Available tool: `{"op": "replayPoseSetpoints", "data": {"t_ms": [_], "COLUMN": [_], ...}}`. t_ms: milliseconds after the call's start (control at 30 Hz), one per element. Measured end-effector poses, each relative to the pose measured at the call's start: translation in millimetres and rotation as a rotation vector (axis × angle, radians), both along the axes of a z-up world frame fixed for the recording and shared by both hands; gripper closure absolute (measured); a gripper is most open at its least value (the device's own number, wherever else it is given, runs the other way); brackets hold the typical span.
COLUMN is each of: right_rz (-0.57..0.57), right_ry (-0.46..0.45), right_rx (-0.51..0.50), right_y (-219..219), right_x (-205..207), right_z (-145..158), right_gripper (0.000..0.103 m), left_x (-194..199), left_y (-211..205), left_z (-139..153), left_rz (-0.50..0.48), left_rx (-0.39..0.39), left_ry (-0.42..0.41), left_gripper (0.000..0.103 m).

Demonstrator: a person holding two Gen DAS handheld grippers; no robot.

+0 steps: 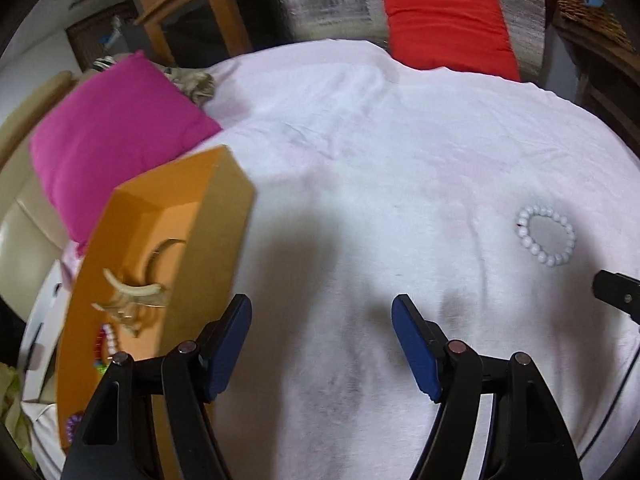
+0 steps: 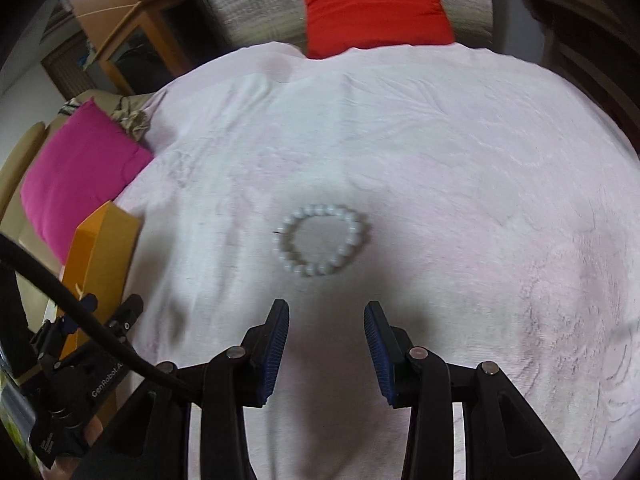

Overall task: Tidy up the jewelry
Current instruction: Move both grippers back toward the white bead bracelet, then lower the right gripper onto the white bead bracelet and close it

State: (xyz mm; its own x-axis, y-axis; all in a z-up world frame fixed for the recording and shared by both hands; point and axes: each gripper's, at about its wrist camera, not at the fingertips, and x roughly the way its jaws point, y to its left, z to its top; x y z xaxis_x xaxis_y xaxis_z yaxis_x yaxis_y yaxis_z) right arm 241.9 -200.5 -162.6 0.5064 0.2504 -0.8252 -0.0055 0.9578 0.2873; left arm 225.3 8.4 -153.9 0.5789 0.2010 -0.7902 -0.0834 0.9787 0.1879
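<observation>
Pale pink bedding (image 2: 440, 152) fills nearly everything I can see from both wrist cameras, rumpled and soft, with a red cushion (image 2: 376, 4) propped at its far edge and a magenta cushion (image 1: 116, 140) off to the left side. Next in size is the orange box (image 1: 160, 280), open and standing on the cover at the left, just in front of the magenta cushion; I can make out several pale curved bangles and some beaded pieces lying inside it. My left gripper (image 1: 322, 344) sits low over the bedding with its blue pads spread wide and nothing between them, its left finger just beside the box wall. My right gripper (image 2: 326, 344) hangs above the cover too, jaws parted and empty. Directly ahead of it, near but apart from its fingertips, the white bead bracelet (image 2: 320, 242) lies flat on the bedding.
</observation>
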Motion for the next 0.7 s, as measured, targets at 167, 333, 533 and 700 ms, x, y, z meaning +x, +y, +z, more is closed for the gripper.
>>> {"op": "replayPoseSetpoints", "data": {"t_ms": [167, 333, 533, 700], "right_rz": [-0.039, -0.049, -0.068, -0.080], "right_ry": [0.025, 0.022, 0.022, 0.028], "right_rx": [0.038, 0.070, 0.098, 0.116], "right_y": [-13.1, -14.3, -15.6, -16.9], "right_x": [4.5, 7.0, 10.5, 14.2], "right_z": [-7.9, -6.5, -6.8, -9.9], "right_gripper": [0.060, 0.060, 0.060, 0.060], "left_x": [2.6, 5.7, 7.4, 8.4], "left_y": [-5.2, -5.3, -3.0, -1.3], "left_z": [3.5, 2.3, 0.3, -0.6], "left_rz": [-0.042, -0.049, -0.046, -0.039], "left_rx": [-0.024, -0.049, -0.059, -0.059], "left_ry": [-0.025, -0.017, -0.006, -0.003], "left_gripper": [0.030, 0.030, 0.030, 0.030]}}
